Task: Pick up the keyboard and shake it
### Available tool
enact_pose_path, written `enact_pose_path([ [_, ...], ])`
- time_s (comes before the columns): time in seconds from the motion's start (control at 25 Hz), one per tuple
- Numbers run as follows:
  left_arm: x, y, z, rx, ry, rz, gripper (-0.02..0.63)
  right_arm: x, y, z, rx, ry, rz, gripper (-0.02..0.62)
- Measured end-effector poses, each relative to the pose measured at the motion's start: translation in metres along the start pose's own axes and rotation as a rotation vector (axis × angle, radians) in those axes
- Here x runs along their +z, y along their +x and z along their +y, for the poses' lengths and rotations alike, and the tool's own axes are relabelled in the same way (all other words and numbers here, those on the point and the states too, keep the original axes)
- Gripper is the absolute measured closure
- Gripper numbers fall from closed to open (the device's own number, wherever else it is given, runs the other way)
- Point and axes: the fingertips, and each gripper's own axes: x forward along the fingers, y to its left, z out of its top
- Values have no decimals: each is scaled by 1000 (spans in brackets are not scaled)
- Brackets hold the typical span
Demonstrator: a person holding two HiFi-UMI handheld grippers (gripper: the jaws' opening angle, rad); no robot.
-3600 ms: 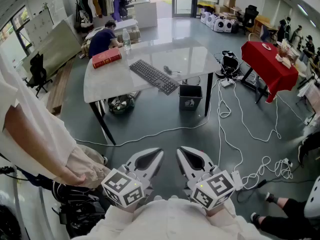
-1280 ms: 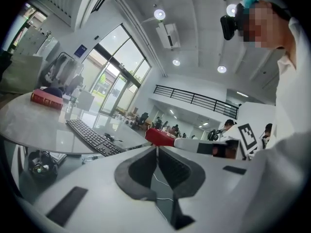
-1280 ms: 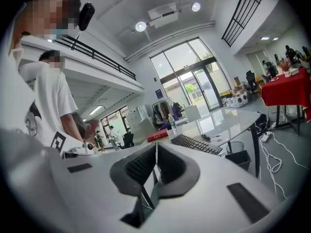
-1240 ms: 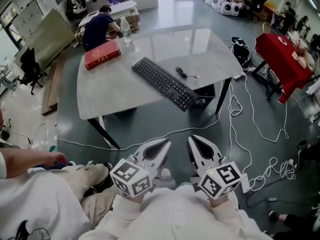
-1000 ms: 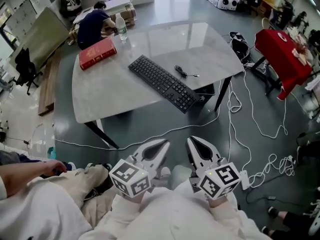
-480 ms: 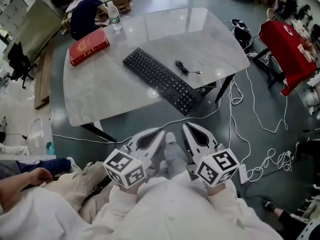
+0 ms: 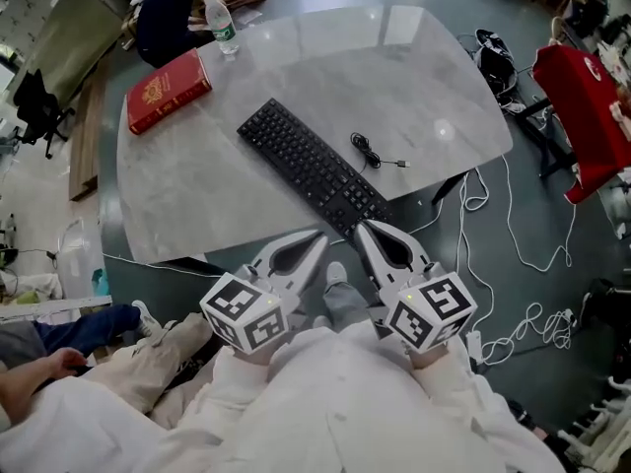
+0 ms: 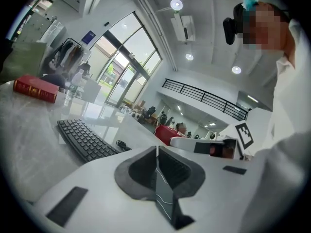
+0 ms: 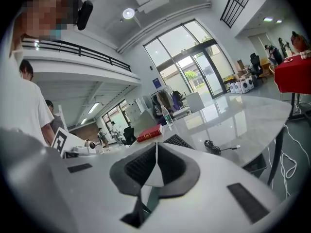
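Now, from the head camera: a long black keyboard (image 7: 314,173) lying flat and untouched on a pale grey, glossy stone-look table (image 7: 197,195), slanting from 10 o'clock to 4 o'clock across the middle of the tabletop. At the keyboard's 3 o'clock, just beside it but apart, a small coiled black cable (image 7: 373,152), its plug end trailing toward 3 o'clock. At 10 o'clock, well apart from the keys, a red hardcover book (image 7: 169,91) with a gold emblem, flat near the table's edge. Beyond that, at 11 o'clock, a clear plastic water bottle (image 7: 219,24) with a green label, standing upright. Down at 6 o'clock of the view, held side by side at the table's near edge: the left gripper (image 7: 314,239) and the right gripper (image 7: 363,229), both pointing toward 12 o'clock. Jaws of each pressed fully together, pads meeting, nothing between them. Tip of the right one close to the keyboard's near end, tip of the left one a little short of it; no contact visible in any view.
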Motion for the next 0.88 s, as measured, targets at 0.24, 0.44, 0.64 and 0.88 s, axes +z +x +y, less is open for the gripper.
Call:
enact_pose_path([
  [0.24,24,32,18,19,8,-7,583,28,24,-27,25,-5,-7,565],
  [0.44,27,49,26,27,-4,-9,583,30,32,-50,24,6,9,565],
  [0.64,19,59,25,23,-22,17,583,26,33,-61,20,25,20,565],
  [0.88,20,66,26,8,-16,39,583,24,33,-67,10,48,22,565],
])
